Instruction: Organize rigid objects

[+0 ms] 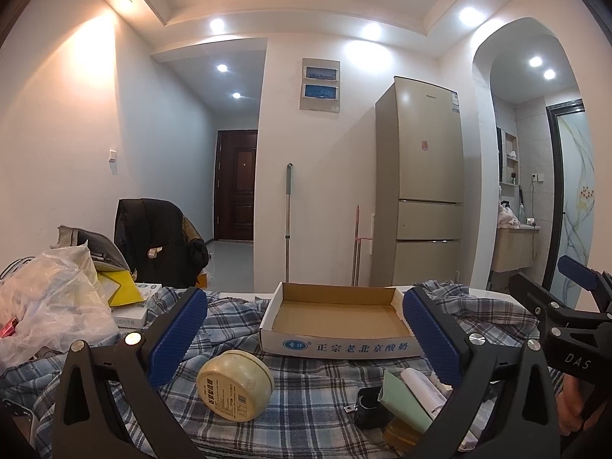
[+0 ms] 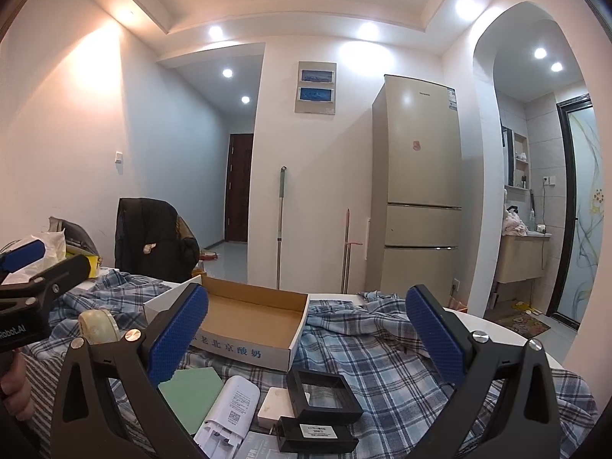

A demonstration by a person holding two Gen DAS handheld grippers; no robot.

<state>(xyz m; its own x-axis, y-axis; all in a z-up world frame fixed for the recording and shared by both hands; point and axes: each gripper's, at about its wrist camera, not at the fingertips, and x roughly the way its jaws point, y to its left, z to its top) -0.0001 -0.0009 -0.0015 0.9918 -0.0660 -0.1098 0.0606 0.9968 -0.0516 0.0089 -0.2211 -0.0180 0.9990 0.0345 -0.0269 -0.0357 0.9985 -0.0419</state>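
Plaid cloth (image 1: 306,390) — round cream jar (image 1: 235,384), shallow cardboard box (image 1: 336,321) behind

The right gripper's (image 2: 306,329) left finger hides the green tube's (image 2: 191,394) upper end and the cardboard box's (image 2: 267,352) near-left corner; the white device (image 2: 229,409) is cut off below.

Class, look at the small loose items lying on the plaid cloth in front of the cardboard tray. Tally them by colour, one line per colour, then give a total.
Cream: 1, the round jar
Green: 1, the flat tube
White: 2, the oblong device and the small square adapter
Black: 2, the square frame box and the labelled black block
Total: 6
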